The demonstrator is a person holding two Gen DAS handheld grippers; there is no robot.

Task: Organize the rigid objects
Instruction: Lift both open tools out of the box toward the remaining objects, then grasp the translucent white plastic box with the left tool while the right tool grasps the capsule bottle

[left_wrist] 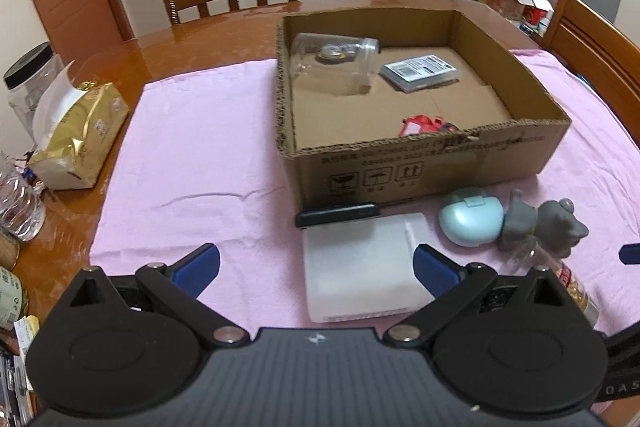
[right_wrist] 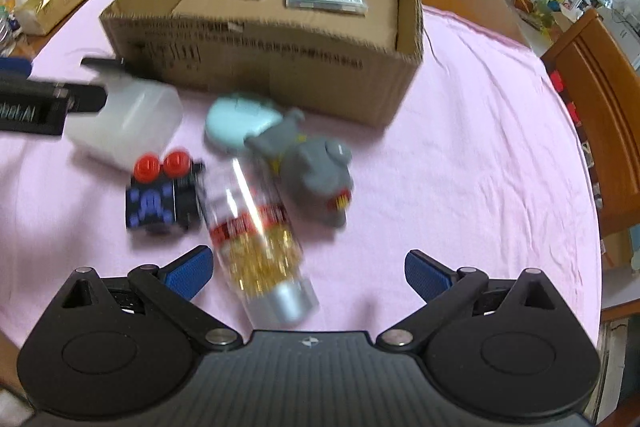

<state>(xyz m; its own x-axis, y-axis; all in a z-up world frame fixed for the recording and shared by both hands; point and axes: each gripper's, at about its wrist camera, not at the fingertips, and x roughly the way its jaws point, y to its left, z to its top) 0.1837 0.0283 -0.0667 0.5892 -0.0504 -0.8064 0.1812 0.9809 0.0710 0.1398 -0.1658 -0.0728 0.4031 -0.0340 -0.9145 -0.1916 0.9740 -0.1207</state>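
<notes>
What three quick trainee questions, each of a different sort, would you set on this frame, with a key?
1. True or false: the clear plastic jar lies on its side inside the brown cardboard box.
2. Multiple choice: the open left gripper points mainly at which thing? A) the white translucent plastic container B) the gold foil bag C) the wooden chair
3. Fill in: the pale blue rounded case touches the ____ rubber toy figure on the pink cloth.

Key: 1 true; 2 A; 3 grey. The right gripper is also open, with the clear glitter-filled bottle lying between its fingers, not gripped.
</notes>
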